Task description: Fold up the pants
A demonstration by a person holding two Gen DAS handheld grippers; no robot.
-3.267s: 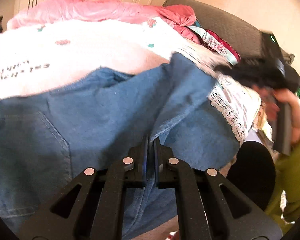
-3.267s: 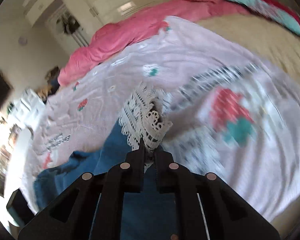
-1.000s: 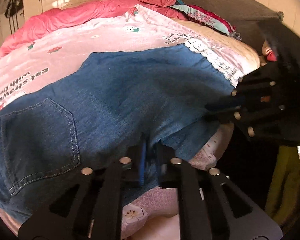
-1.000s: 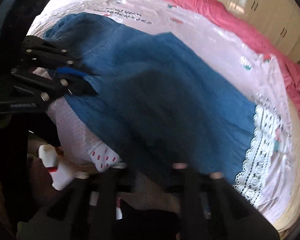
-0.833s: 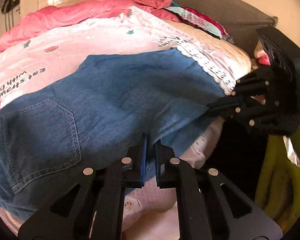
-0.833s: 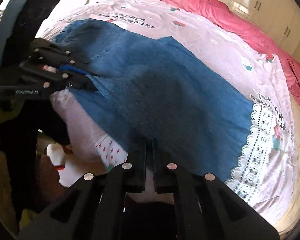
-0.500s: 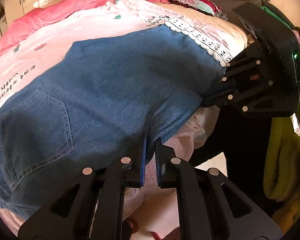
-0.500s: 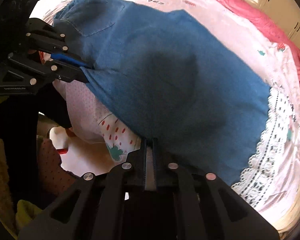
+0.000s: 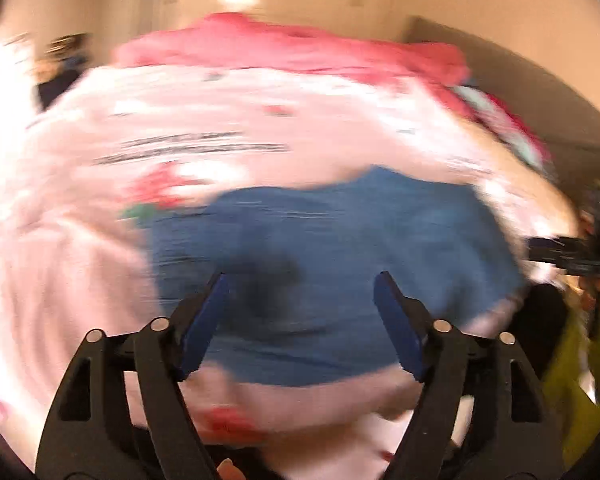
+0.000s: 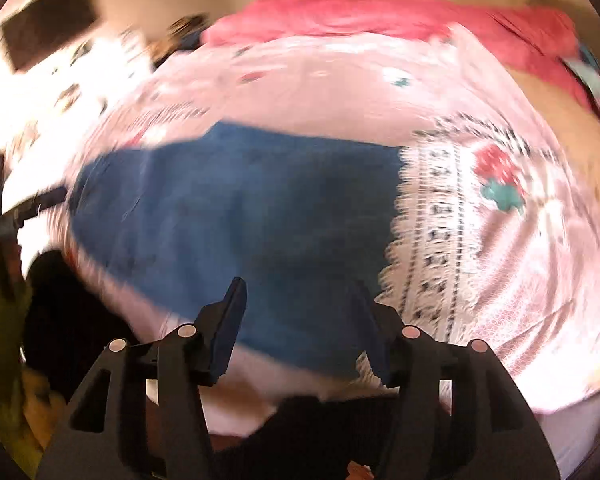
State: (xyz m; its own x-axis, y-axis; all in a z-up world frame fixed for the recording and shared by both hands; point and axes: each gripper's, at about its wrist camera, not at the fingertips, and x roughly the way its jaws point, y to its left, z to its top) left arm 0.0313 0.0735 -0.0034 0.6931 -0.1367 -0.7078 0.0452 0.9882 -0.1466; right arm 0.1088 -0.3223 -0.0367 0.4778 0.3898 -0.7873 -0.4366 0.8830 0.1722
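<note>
Left wrist: both hand-held grippers (image 9: 300, 280) (image 10: 300, 288) released above pants (image 9: 340, 248); bedsheet (image 9: 188, 148) writing unreadable.

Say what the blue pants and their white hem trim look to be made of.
Blue pants: apparently denim, matte mid-blue woven cloth lying flat; motion blur hides the weave. White hem trim: looks like lace, with a scalloped edge and openwork pattern.

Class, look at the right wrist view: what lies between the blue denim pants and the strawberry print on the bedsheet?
A white lace trim, running along the hem of the pants, lies between them and the strawberry print; the right wrist view shows it.
</note>
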